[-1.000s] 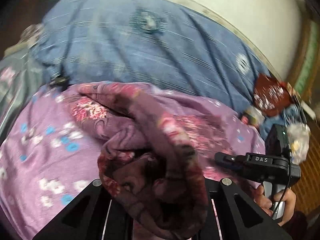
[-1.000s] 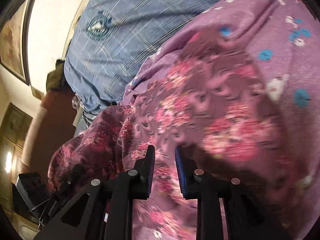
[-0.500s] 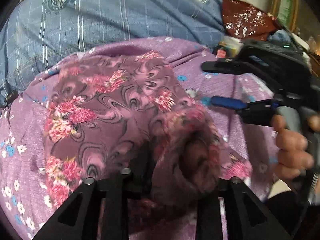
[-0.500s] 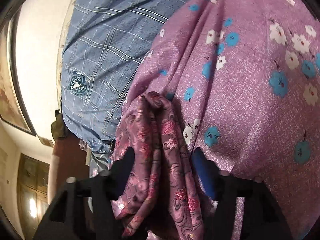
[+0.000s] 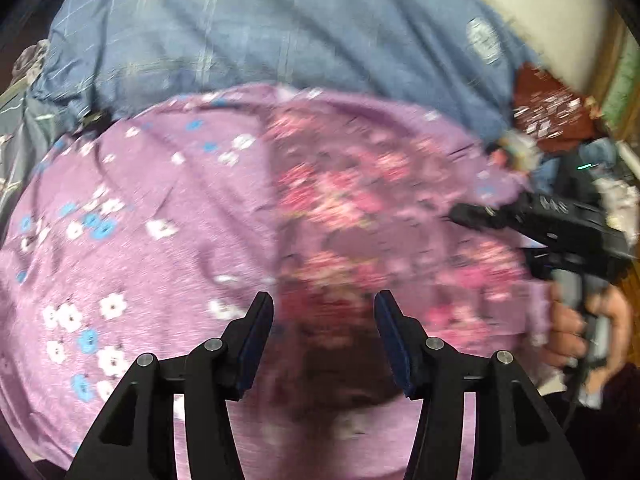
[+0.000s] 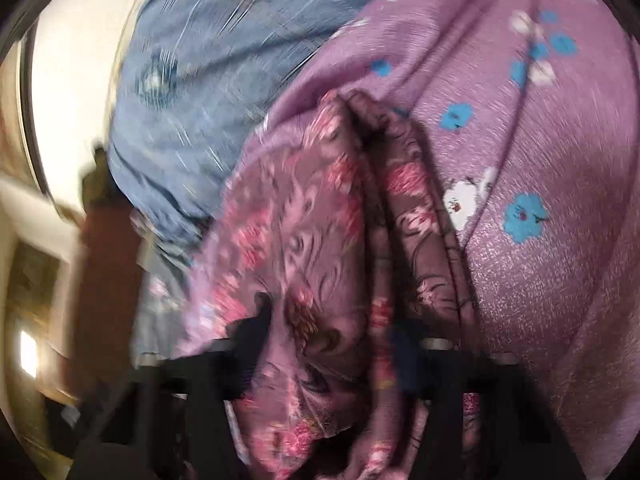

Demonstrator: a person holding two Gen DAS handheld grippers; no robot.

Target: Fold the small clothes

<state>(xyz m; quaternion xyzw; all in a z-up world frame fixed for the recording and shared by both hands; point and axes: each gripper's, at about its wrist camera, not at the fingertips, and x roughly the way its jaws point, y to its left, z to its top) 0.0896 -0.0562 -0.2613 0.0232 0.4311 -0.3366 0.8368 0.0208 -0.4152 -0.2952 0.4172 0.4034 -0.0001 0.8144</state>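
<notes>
Left gripper is opening, its pads clear of the dark floral garment lying on the lilac flowered sheet. Only its view shows the hand at 3 o'clock carrying the right gripper. Only the right view shows those jaws closing on a bunched fold running toward 12 o'clock.
</notes>
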